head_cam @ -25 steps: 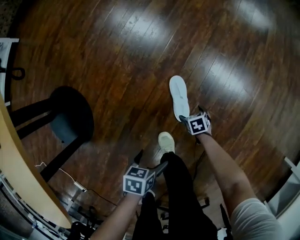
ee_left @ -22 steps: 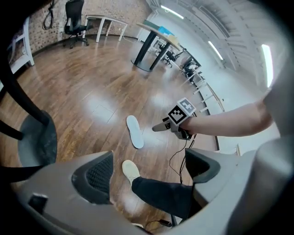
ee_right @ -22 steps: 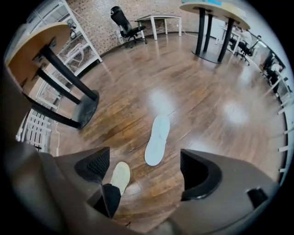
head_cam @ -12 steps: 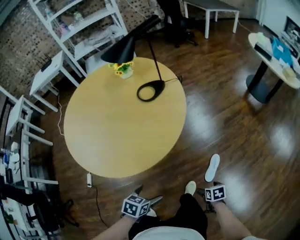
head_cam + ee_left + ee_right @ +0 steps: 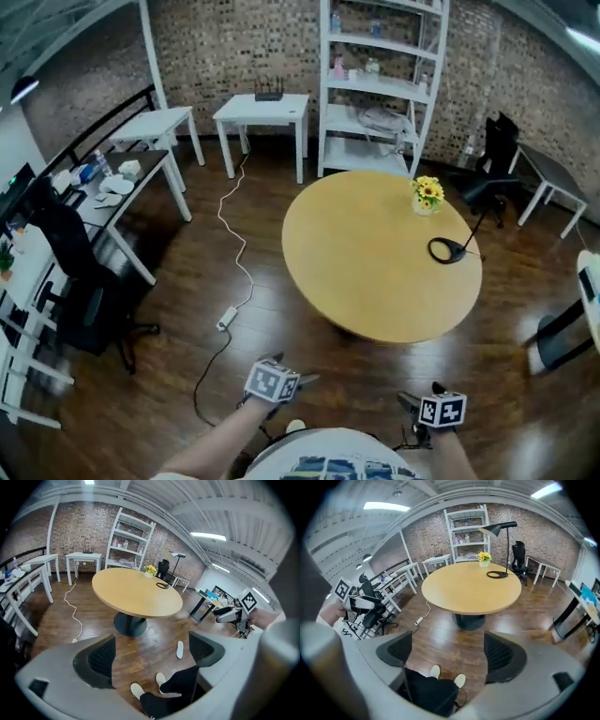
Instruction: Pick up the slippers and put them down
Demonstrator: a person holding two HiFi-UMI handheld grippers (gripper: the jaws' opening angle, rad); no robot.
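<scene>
One loose white slipper [image 5: 179, 649] lies flat on the dark wood floor, right of the table's pedestal, seen only in the left gripper view. The person's own feet wear white slippers [image 5: 137, 690] [image 5: 460, 680] directly below both grippers; one toe [image 5: 294, 427] shows in the head view. My left gripper [image 5: 293, 367] [image 5: 150, 653] is held high above the floor, open and empty. My right gripper [image 5: 420, 394] [image 5: 449, 653] is also raised, open, with nothing between its fingers. The loose slipper is hidden in the head view and the right gripper view.
A round yellow table [image 5: 375, 253] on a dark pedestal stands just ahead, carrying a black lamp [image 5: 450, 249] and a flower pot [image 5: 427, 194]. A white shelf [image 5: 380, 84] and white desks line the brick wall. A cable [image 5: 230, 281] trails across the floor; an office chair [image 5: 75, 300] stands left.
The head view has swung up from the floor to the whole room. The right gripper, which was at the loose slipper a second ago, is now raised away from it, empty.
</scene>
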